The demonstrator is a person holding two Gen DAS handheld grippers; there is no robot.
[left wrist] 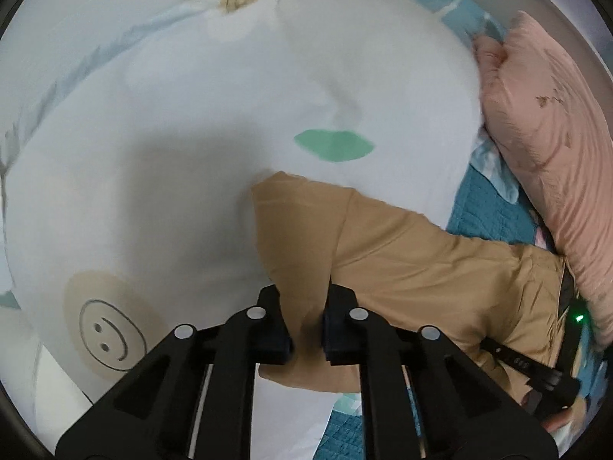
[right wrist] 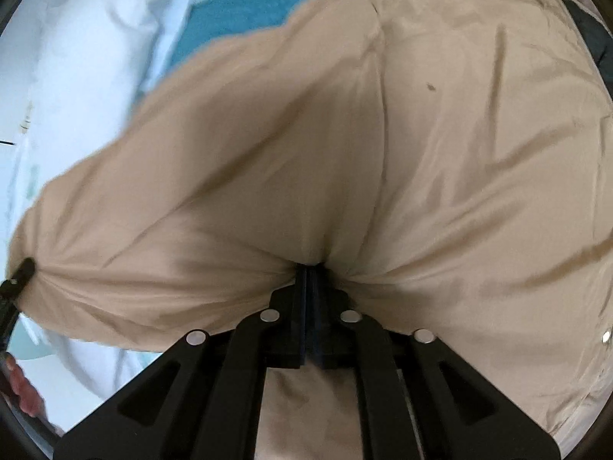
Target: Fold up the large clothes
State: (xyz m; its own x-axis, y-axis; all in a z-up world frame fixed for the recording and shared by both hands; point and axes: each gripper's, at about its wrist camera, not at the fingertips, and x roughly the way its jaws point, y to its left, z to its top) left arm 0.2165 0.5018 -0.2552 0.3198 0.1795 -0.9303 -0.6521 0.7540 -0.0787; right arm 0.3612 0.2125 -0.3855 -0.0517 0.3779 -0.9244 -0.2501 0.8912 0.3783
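Observation:
A large tan garment [left wrist: 413, 264] lies across a bed, partly over a white quilt. My left gripper [left wrist: 302, 297] is shut on a fold at the garment's left end, with tan cloth pinched between its black fingers. In the right wrist view the tan garment [right wrist: 402, 145] fills most of the frame, and my right gripper [right wrist: 310, 270] is shut on a gathered bunch of it, creases radiating from the pinch. The other gripper's tip [right wrist: 21, 270] shows at the garment's far left corner. The right gripper's black body [left wrist: 536, 375] with a green light appears at the lower right of the left wrist view.
A white quilt [left wrist: 184, 134] printed with a smiley face [left wrist: 109, 335] and a green leaf [left wrist: 333, 145] lies under the garment's left end. A pink pillow [left wrist: 548, 134] sits at the right. A teal quilted bedspread [left wrist: 482, 211] shows beneath. A person's hand [right wrist: 23, 391] is at the left edge.

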